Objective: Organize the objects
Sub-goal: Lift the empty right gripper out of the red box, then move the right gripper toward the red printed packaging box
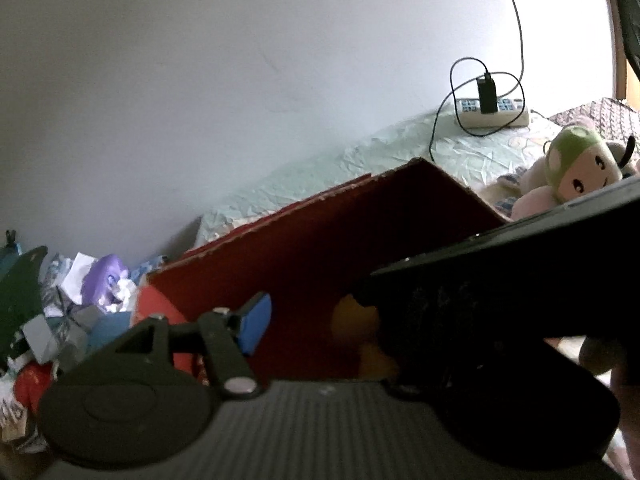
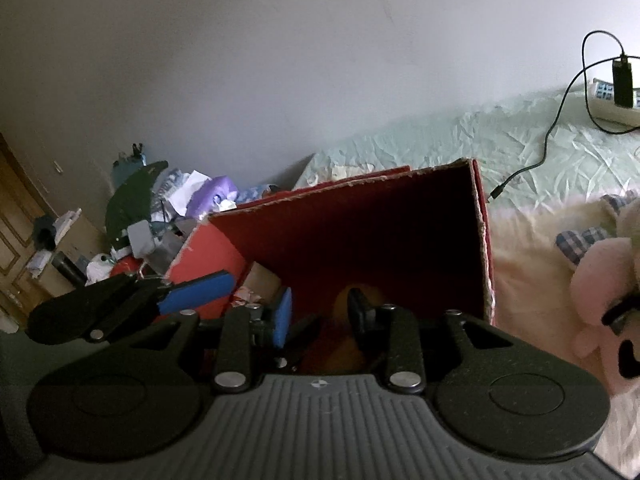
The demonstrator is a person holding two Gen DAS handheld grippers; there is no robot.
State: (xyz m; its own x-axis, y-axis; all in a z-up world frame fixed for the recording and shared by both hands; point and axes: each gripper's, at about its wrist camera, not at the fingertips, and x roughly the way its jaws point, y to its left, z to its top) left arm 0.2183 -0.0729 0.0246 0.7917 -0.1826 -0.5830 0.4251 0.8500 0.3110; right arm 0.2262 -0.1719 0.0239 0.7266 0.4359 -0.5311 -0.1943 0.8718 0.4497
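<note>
Left tongs (image 2: 192, 294) sit left of the right tongs, over the open red cardboard box's (image 2: 400, 216) left rim; whether released or clenched cannot be told. Right tongs (image 2: 320, 316) are released, spread above a dim round orange object (image 2: 340, 304) inside the box. Right of them lies a pink plush toy (image 2: 596, 300) on the bed (image 2: 480, 136).

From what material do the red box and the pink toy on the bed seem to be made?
The red box looks like cardboard with a matte red surface: its top edges are pale and rough, like cut board. The pink toy seems to be soft plush fabric: its outline is fuzzy and rounded. The dim light leaves both somewhat uncertain.
</note>
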